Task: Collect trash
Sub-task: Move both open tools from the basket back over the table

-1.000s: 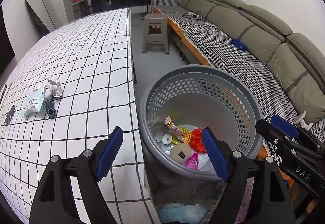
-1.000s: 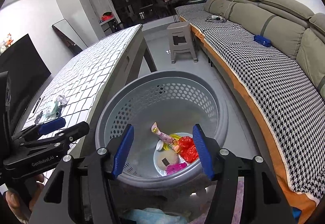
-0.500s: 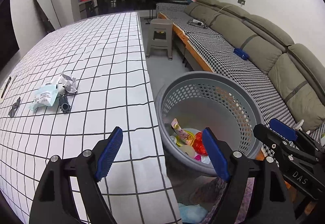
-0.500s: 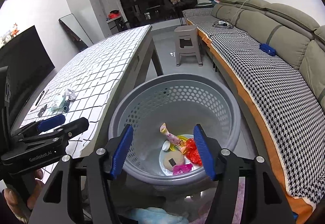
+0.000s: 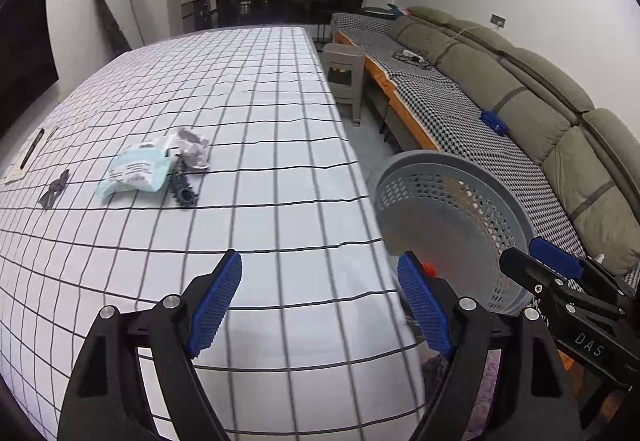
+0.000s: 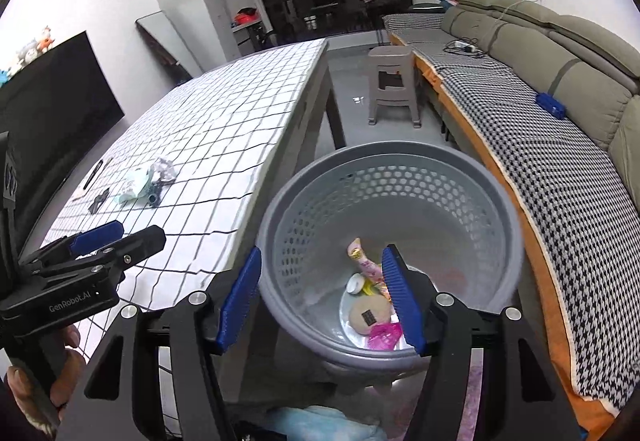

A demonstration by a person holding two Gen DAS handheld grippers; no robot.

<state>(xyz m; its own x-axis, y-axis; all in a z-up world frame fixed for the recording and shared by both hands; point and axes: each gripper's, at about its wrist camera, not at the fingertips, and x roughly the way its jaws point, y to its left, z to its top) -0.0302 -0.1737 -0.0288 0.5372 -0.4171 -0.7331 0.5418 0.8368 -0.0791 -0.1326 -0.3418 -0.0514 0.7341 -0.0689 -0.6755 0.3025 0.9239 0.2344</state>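
Left wrist view shows the left gripper wide open with nothing between its blue pads. It hangs over the table with the checked cloth. Far ahead of it and off to its left lies a little pile of trash: a pale blue packet, a crumpled gray wrapper just past it, and a small black spiky thing touching the packet's side. A flat black scrap lies further left, apart from the pile. The gray basket sits to the gripper's right, off the table edge.

Right wrist view shows the right gripper open too, holding nothing. The basket is right below and in front of it. Down in the basket lie a pink tube wrapper, a round tan thing, a bright pink scrap and a small white cap. The sofa runs along its right side.
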